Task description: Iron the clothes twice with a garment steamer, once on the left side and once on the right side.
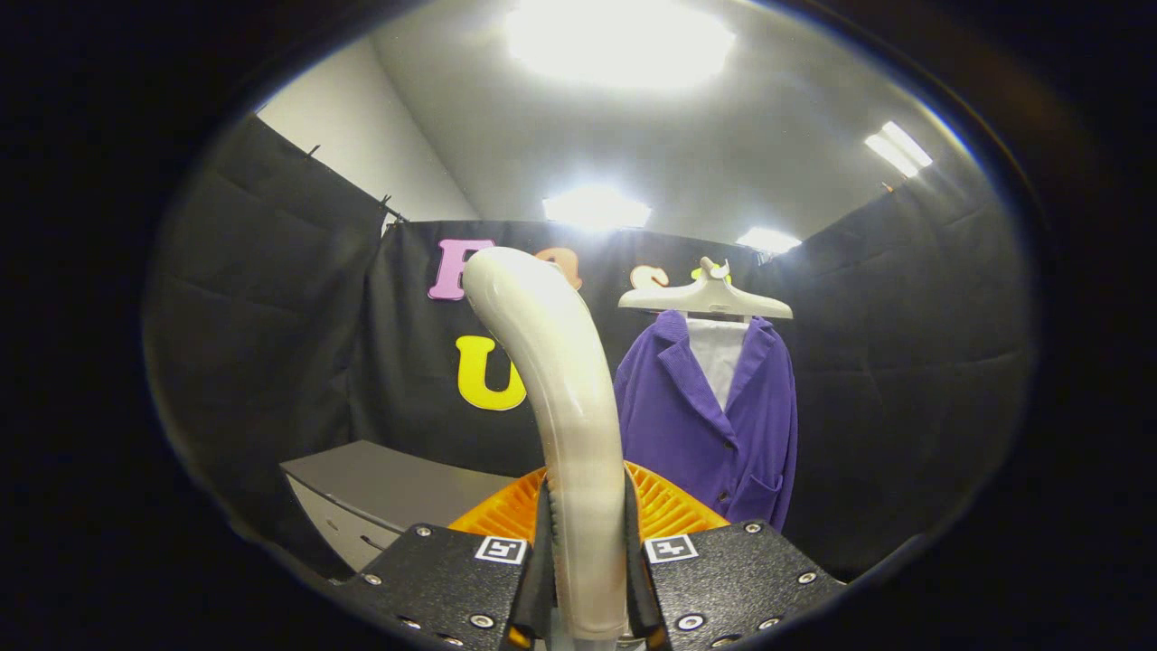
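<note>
Black cloth booth wall (271,298) behind; purple jacket (714,425) hangs on cream plastic hanger (705,298), beyond my fingers. My gripper (586,579) clamps cream curved steamer handle (565,398) over orange ribbed base (669,506).

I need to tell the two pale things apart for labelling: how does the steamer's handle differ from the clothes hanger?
The steamer handle is a tall, curved tube standing upright, clamped between the gripper fingers; the hanger is flat and wide, lying level beyond them. The handle is glossy and bare, while the hanger carries a purple coat. Both are cream-coloured.
</note>
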Available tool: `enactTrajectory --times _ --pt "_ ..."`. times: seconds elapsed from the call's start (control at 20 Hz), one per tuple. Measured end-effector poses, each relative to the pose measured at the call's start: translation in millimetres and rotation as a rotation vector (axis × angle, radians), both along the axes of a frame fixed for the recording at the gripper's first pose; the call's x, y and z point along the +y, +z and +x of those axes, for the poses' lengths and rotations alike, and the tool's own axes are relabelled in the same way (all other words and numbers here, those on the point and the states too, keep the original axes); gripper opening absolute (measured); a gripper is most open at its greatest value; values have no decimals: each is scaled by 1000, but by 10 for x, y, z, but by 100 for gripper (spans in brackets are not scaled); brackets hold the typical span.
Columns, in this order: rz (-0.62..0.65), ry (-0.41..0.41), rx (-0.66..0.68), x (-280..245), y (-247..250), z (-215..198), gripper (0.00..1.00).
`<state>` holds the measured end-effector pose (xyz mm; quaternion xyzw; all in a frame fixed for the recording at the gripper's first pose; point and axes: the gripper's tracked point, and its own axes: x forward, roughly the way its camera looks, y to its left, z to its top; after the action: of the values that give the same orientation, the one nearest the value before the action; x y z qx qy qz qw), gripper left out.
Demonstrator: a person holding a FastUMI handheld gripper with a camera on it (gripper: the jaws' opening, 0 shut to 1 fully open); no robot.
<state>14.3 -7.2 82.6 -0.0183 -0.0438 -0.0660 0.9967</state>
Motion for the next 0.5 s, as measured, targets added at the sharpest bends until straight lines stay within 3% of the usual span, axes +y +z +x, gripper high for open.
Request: enactTrajectory --times 0.5 --pt "-14 -48 45 364 -122 6 33"
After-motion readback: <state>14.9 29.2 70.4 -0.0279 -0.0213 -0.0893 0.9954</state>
